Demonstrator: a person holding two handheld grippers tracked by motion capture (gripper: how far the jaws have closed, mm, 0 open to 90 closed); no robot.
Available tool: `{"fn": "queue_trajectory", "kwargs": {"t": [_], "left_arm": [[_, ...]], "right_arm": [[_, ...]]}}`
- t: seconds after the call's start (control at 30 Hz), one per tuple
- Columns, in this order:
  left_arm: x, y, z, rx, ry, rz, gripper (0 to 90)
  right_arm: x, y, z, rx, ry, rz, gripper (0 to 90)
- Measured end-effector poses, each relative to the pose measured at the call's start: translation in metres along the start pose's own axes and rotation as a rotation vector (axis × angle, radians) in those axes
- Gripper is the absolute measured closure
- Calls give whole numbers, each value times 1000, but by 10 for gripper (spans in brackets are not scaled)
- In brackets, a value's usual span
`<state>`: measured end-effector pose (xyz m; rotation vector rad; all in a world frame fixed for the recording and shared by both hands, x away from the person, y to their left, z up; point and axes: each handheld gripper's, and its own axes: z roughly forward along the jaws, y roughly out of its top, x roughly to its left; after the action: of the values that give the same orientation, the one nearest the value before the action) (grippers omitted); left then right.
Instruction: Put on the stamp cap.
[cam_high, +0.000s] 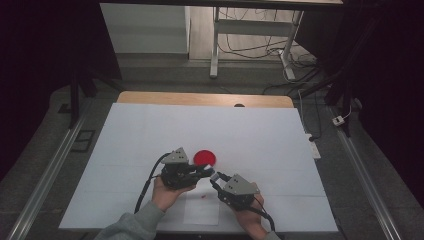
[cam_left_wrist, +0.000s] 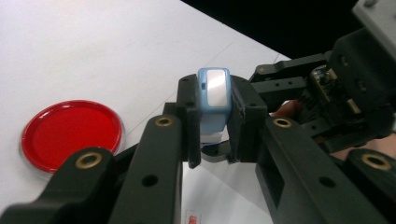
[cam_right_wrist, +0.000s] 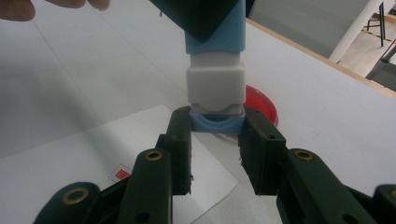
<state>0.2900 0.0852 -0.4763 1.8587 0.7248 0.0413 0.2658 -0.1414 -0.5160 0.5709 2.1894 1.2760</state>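
Observation:
A small blue-and-white stamp-like block (cam_high: 212, 173) hangs between both grippers above the white table cover. My left gripper (cam_left_wrist: 215, 122) is shut on its blue upper part (cam_left_wrist: 214, 93), which has a pale shiny face. My right gripper (cam_right_wrist: 218, 131) is shut on the blue cap (cam_right_wrist: 217, 123) at its other end, just below the white middle section (cam_right_wrist: 215, 87). In the high view the left gripper (cam_high: 206, 171) and the right gripper (cam_high: 217, 178) meet tip to tip near the table's front middle. A round red dish (cam_high: 205, 158) (cam_left_wrist: 72, 133) lies just beyond them.
A small white sheet (cam_high: 201, 210) with a red mark (cam_high: 203, 196) (cam_right_wrist: 122, 174) lies under the hands near the front edge. The white cover (cam_high: 150, 135) spans the wooden table. Desk legs and cables (cam_high: 260, 45) stand beyond the far edge.

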Motion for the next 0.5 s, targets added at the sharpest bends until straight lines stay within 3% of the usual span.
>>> {"fn": "queue_trajectory", "kwargs": {"t": [0.5], "left_arm": [[-1,-2,1,-8,14,-4,762]], "right_arm": [[0,0,-1,-2,-11,0,653]]}}
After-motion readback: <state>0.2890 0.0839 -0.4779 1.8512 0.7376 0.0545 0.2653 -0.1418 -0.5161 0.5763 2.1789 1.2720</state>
